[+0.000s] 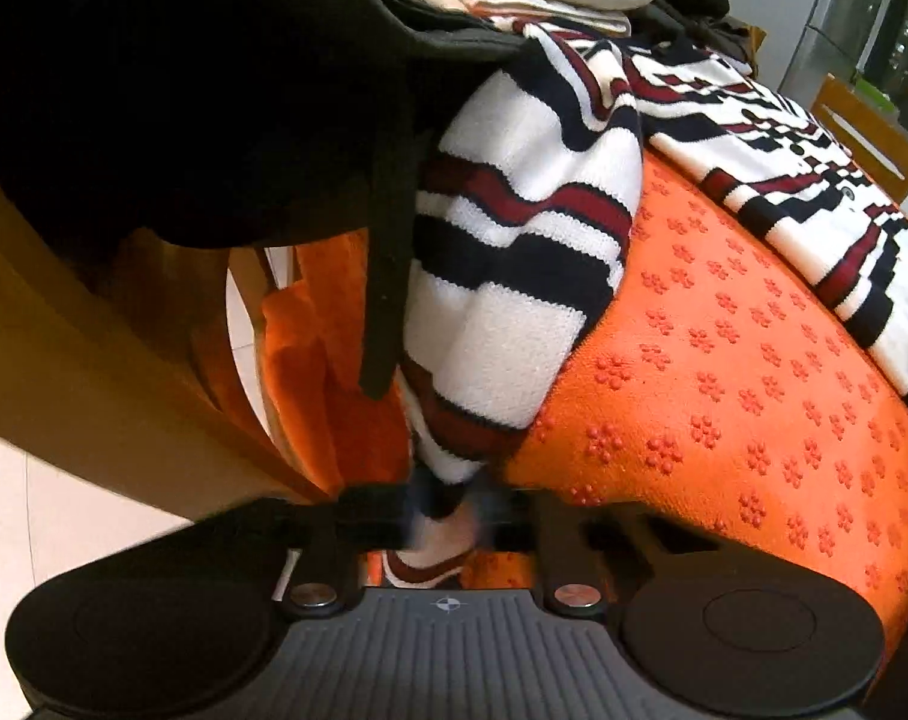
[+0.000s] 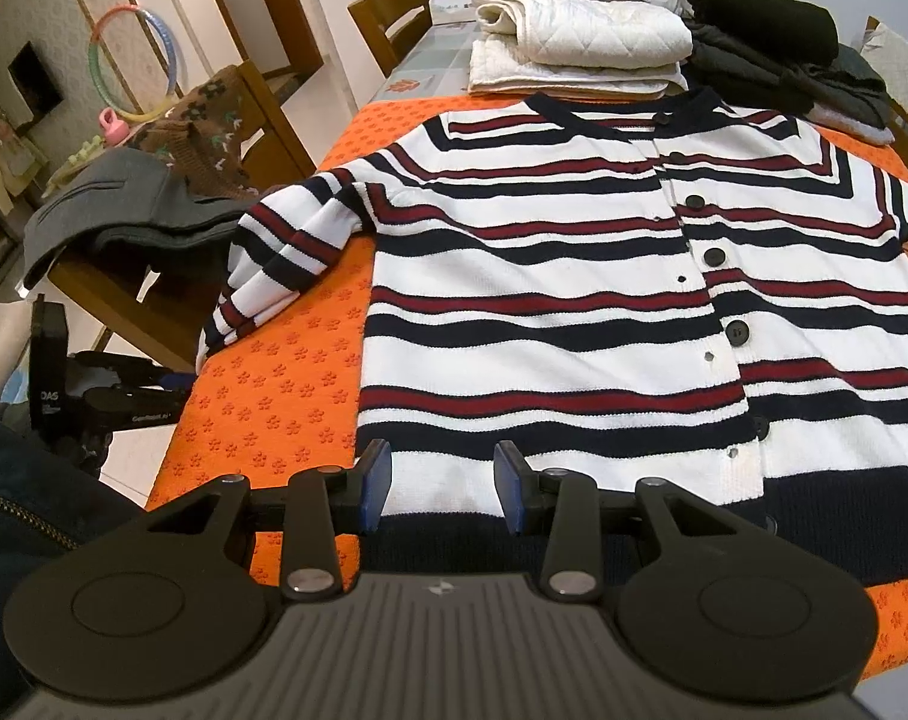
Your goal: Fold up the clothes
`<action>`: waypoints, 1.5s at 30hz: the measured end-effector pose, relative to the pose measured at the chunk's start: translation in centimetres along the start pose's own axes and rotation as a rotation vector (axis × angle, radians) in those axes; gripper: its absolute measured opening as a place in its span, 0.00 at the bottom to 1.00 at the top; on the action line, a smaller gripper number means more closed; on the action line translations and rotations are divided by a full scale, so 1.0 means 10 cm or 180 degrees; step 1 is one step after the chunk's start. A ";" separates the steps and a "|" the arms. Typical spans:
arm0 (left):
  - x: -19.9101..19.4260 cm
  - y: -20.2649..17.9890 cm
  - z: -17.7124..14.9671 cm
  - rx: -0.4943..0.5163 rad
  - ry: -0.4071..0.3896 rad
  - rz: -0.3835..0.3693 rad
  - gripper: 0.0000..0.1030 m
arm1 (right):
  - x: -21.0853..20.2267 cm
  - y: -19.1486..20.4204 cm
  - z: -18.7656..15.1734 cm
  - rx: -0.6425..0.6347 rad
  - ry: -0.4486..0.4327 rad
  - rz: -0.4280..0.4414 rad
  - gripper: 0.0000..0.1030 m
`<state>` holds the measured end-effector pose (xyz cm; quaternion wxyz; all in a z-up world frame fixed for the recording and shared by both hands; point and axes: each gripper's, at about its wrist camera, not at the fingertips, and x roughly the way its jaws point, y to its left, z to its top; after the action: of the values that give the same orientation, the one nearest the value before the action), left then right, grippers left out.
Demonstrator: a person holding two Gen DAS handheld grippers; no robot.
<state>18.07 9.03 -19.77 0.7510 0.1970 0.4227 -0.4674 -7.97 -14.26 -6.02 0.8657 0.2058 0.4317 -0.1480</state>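
Observation:
A white cardigan (image 2: 544,276) with navy and dark red stripes lies flat, buttoned side up, on the orange mat (image 2: 273,396). Its left sleeve (image 2: 273,264) hangs over the table's left edge. In the left wrist view that sleeve (image 1: 514,276) runs down to my left gripper (image 1: 447,507), which is shut on the cuff end; the fingertips are blurred. My right gripper (image 2: 441,480) stands open just above the cardigan's navy hem (image 2: 814,516), with nothing pinched between its blue pads (image 2: 377,480).
Folded white quilted pieces (image 2: 580,42) and dark folded clothes (image 2: 772,42) sit at the table's far end. A chair on the left carries grey (image 2: 111,204) and brown garments. A black garment (image 1: 183,90) hangs close beside the sleeve. Wooden chairs surround the table.

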 end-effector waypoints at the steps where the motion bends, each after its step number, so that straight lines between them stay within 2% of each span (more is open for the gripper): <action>1: -0.04 -0.02 0.02 0.0021 -0.0062 0.0058 0.05 | 0.00 0.00 0.00 -0.0001 -0.0003 -0.0002 0.42; 5: -0.37 -0.02 0.14 -0.0080 -0.0347 0.0227 0.05 | -0.02 -0.02 -0.02 0.0043 -0.0046 -0.0012 0.42; 7: -0.58 -0.03 0.23 -0.0135 -0.0510 0.0225 0.05 | -0.03 -0.04 -0.03 0.0090 -0.0068 -0.0009 0.42; 14: -1.18 -0.41 0.87 0.0023 -0.1186 -0.0139 0.05 | -0.03 -0.11 -0.08 0.0205 -0.0136 0.0020 0.42; 17: -1.26 -0.64 1.17 0.0151 -0.1416 -0.0306 0.05 | -0.04 -0.13 -0.10 0.0230 -0.0170 0.0017 0.42; 20: -1.23 -0.91 1.40 0.0345 -0.1534 -0.0451 0.05 | -0.08 -0.17 -0.14 0.0291 -0.0213 -0.0004 0.42; 24: -1.10 -1.24 1.61 0.0552 -0.1533 -0.0639 0.06 | -0.14 -0.24 -0.19 0.0376 -0.0268 -0.0054 0.42; 26: -0.98 -1.39 1.63 0.0698 -0.1445 -0.0679 0.07 | -0.17 -0.27 -0.22 0.0419 -0.0295 -0.0079 0.42; 28: -0.79 -1.53 1.62 0.0831 -0.1253 -0.0735 0.09 | -0.19 -0.29 -0.24 0.0454 -0.0315 -0.0107 0.42; 32: -0.49 -1.69 1.44 0.1036 -0.0850 -0.0895 0.17 | -0.20 -0.27 -0.23 0.0444 -0.0324 -0.0125 0.42; 35: -0.51 -1.68 1.27 0.1097 -0.0753 -0.1053 0.24 | -0.20 -0.24 -0.18 0.0385 -0.0320 -0.0114 0.42; 37: -0.57 -1.63 1.19 0.1084 -0.0758 -0.1116 0.36 | -0.20 -0.20 -0.11 0.0332 -0.0330 -0.0081 0.42; 39: -0.62 -1.58 1.16 0.1049 -0.0781 -0.1120 0.39 | -0.19 -0.16 -0.04 0.0270 -0.0341 -0.0035 0.42; 45: -0.76 -1.30 1.11 0.0741 -0.0821 -0.0837 0.39 | 0.03 0.03 0.26 0.0085 -0.0327 0.0157 0.42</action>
<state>10.23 -0.86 -5.96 0.7036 0.1641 0.2884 -0.6283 -5.89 -15.24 -4.77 0.8873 0.2200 0.3794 -0.1427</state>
